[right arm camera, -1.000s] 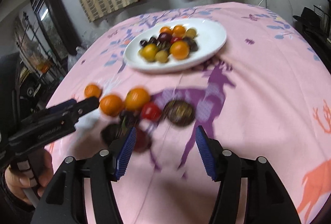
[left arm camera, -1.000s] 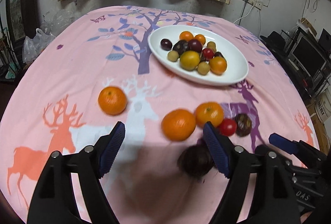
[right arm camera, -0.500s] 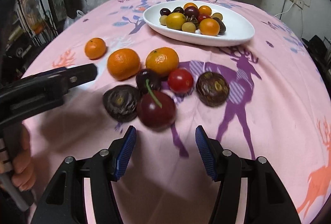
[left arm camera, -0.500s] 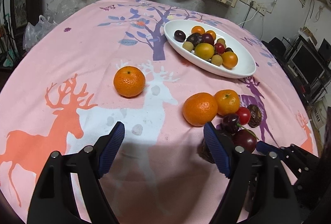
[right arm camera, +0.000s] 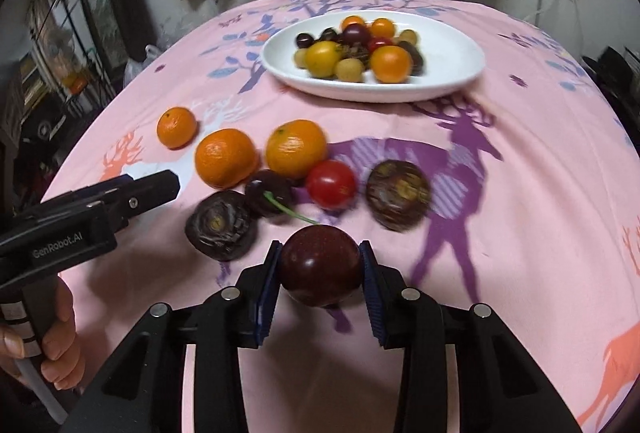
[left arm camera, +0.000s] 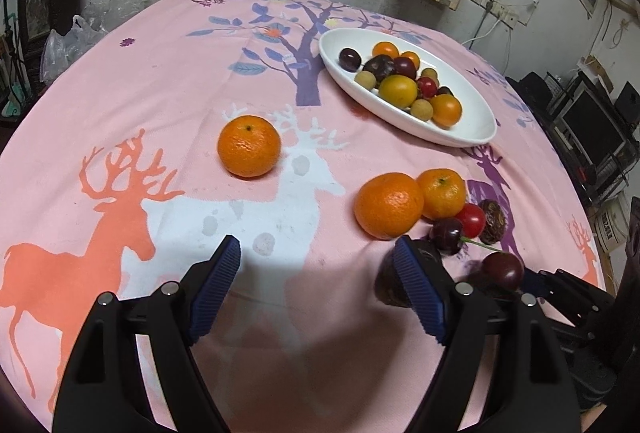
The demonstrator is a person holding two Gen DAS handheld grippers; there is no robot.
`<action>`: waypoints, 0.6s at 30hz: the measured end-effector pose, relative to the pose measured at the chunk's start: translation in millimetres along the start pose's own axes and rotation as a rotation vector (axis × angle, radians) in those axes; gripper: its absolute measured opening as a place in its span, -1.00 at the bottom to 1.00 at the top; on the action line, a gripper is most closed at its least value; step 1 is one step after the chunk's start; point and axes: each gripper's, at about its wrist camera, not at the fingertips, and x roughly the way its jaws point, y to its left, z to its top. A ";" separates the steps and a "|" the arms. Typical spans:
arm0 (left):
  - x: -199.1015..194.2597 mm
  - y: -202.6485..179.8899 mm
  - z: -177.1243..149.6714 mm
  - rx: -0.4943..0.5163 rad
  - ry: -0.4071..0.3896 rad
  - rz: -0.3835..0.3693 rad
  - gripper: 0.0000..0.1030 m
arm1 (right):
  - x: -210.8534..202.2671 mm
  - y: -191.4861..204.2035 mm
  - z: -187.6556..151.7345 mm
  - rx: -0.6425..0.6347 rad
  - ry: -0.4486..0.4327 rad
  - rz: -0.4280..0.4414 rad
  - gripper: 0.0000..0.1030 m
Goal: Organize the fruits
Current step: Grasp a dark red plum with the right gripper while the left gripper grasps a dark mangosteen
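My right gripper (right arm camera: pixel 320 265) is closing its jaws, and both blue pads touch a dark red cherry (right arm camera: pixel 320 275) held between them just above the pink cloth. Its green stem runs toward a second dark cherry (right arm camera: pixel 267 193). Close by lie a red tomato (right arm camera: pixel 331 183), two dark wrinkled fruits (right arm camera: pixel 398 194) (right arm camera: pixel 220 229) and two oranges (right arm camera: pixel 226 157) (right arm camera: pixel 296 148). A third orange (left arm camera: pixel 248 146) sits alone to the left. My left gripper (left arm camera: pixel 316 249) hovers open over bare cloth with nothing between its fingers. The white plate (left arm camera: pixel 472 113) at the back holds several small fruits.
A person's hand (right arm camera: pixel 56 345) holds the left gripper's handle at the lower left. Plastic bags (left arm camera: pixel 68 45) lie past the table's far left edge. Shelves and a monitor (left arm camera: pixel 592 125) stand beyond the right edge. The round table drops off on every side.
The right gripper's jaws have come together around the dark red cherry, which lay ahead of the open jaws before. The left gripper stays open and has barely shifted.
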 end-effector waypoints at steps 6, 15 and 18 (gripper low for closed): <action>3.9 -11.2 -6.9 0.034 0.028 -0.035 0.50 | -14.1 -24.4 -9.9 0.062 -0.028 -0.006 -0.24; 14.7 -40.8 -19.6 0.111 0.070 -0.036 0.36 | -24.9 -25.5 -7.0 0.042 -0.068 0.003 -0.25; 20.9 -52.2 -21.6 0.137 0.084 -0.010 0.27 | -31.4 -27.8 -5.3 0.053 -0.083 0.009 -0.25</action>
